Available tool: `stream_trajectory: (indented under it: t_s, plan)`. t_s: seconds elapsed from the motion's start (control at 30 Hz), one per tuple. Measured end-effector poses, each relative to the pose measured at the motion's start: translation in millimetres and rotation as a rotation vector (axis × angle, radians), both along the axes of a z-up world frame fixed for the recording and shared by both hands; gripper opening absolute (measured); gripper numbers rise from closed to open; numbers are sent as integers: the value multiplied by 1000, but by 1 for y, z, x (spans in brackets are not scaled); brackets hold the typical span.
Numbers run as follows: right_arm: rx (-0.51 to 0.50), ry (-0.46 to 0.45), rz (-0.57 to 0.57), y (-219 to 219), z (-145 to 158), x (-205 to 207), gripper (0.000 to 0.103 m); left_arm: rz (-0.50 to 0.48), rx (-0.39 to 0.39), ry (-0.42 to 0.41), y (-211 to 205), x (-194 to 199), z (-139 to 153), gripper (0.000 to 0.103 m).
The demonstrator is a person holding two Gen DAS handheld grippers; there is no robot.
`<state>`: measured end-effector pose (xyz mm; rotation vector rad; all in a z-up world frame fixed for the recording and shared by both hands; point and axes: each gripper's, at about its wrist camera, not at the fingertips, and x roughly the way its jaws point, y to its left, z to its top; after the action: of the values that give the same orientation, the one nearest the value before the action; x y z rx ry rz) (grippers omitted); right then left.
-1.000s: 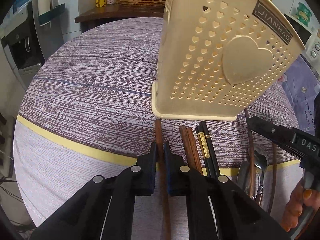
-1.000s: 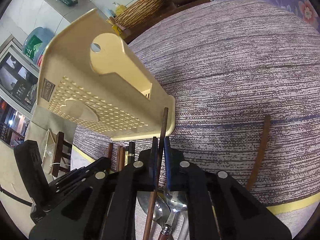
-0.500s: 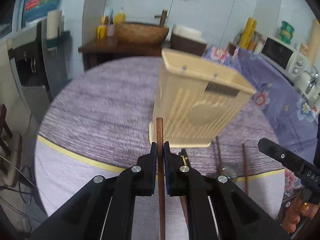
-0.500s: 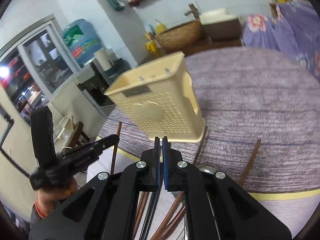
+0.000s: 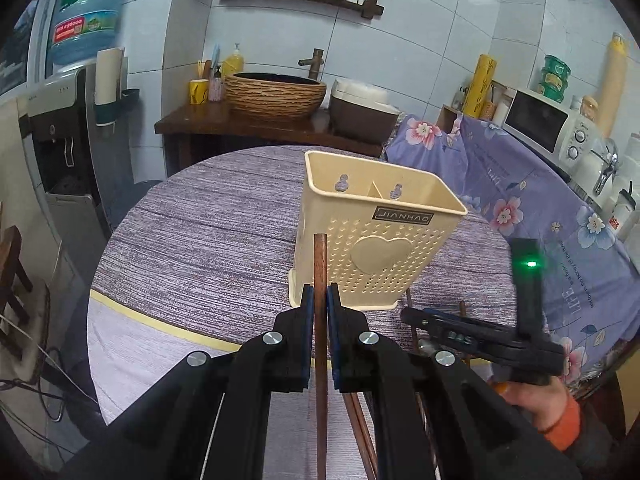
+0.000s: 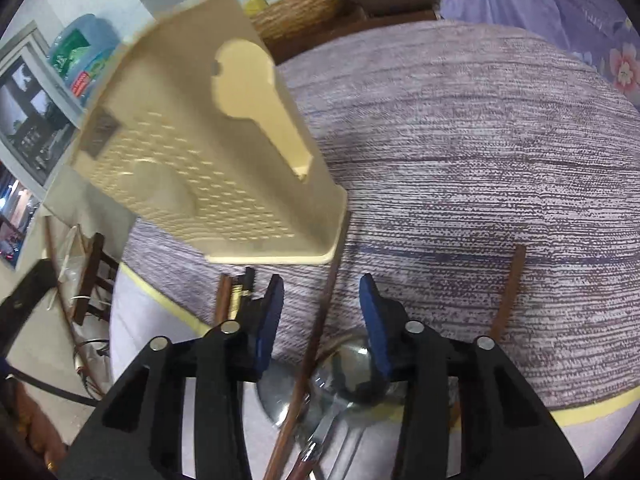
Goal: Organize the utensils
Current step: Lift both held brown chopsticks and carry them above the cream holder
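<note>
My left gripper (image 5: pixel 320 304) is shut on a brown wooden chopstick (image 5: pixel 320 256), held in the air with its tip in front of the cream plastic utensil holder (image 5: pixel 376 240). The holder stands upright on the round table, its divided top open. My right gripper (image 6: pixel 322 312) hangs low over the table and its jaws are opening. A second brown chopstick (image 6: pixel 332 272) lies on the cloth between the blue pads (image 6: pixel 272 320), which do not touch it. Two metal spoons (image 6: pixel 344 376) lie under that gripper. The right gripper (image 5: pixel 412 315) also shows low at the right in the left wrist view.
Another brown chopstick (image 6: pixel 508 292) lies alone to the right, and several more chopsticks (image 6: pixel 230 296) lie to the left by the holder's base (image 6: pixel 280 256). The table's purple striped cloth (image 5: pixel 200 240) has a yellow band near its edge. A counter with a woven basin (image 5: pixel 276 92) stands behind.
The left gripper lifted its chopstick off the table to above the holder's base. The right gripper let go of its chopstick, rose, came back down, and now has its jaws apart.
</note>
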<state>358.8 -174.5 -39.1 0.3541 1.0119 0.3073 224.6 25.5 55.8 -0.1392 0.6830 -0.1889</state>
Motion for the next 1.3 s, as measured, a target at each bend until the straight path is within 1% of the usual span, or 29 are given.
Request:
stream_trajectory:
  t_s: [0.07, 0.13, 0.17, 0.2, 0.33, 0.47, 0.57, 0.67, 0.73, 0.77, 0.8, 0.87, 0.93, 0.97, 1.0, 1.03, 1.07, 1.17, 1.23, 1.3]
  plan:
    - [27, 17, -8, -1, -4, 6, 29, -1, -1, -6, 1, -1, 1, 8]
    - [39, 17, -6, -1, -4, 5, 21, -3, 1, -8, 1, -2, 1, 8]
    - [50, 16, -3, -2, -4, 5, 13, -3, 1, -8, 1, -2, 1, 8]
    - [57, 12, -5, 0, -3, 4, 10, -2, -2, -9, 1, -2, 1, 8]
    - [86, -47, 6, -5, 19, -15, 10, 0, -15, -17, 4, -4, 3, 8]
    - [111, -156, 53, -10, 60, -44, 9, -2, -31, -36, 9, -11, 7, 8]
    - [97, -266, 92, -10, 97, -71, 9, -2, -45, -58, 15, -19, 14, 8]
    - [79, -345, 145, -11, 126, -94, 7, -6, -54, -80, 19, -30, 20, 8]
    - [43, -374, 165, -9, 134, -100, 5, -10, -53, -92, 20, -35, 22, 8]
    - [10, -382, 167, -6, 133, -101, 4, -8, -50, -96, 20, -36, 22, 8]
    - [-2, -376, 164, -3, 130, -97, 4, -4, -48, -98, 20, -37, 22, 8]
    - [-3, -337, 149, -1, 120, -89, 5, -3, -54, -95, 18, -36, 22, 8]
    - [-43, -285, 127, 2, 106, -75, 7, -5, -55, -96, 17, -36, 21, 8]
    - [-58, -271, 111, 4, 101, -74, 14, -7, -52, -97, 16, -36, 22, 8]
    - [-73, -250, 102, 5, 92, -68, 27, -10, -53, -98, 16, -37, 22, 8]
    - [-81, -220, 96, 7, 80, -60, 35, -13, -53, -99, 15, -37, 22, 8]
    - [-73, -181, 88, 8, 67, -50, 45, -14, -52, -101, 14, -37, 23, 8]
    - [-52, -76, 60, 10, 30, -25, 44, -16, -52, -103, 15, -38, 23, 8]
    - [-60, -21, 39, 11, 11, -12, 41, -17, -51, -103, 15, -38, 23, 8]
    - [-35, 18, 25, 12, -3, -3, 33, -19, -50, -104, 15, -38, 22, 8]
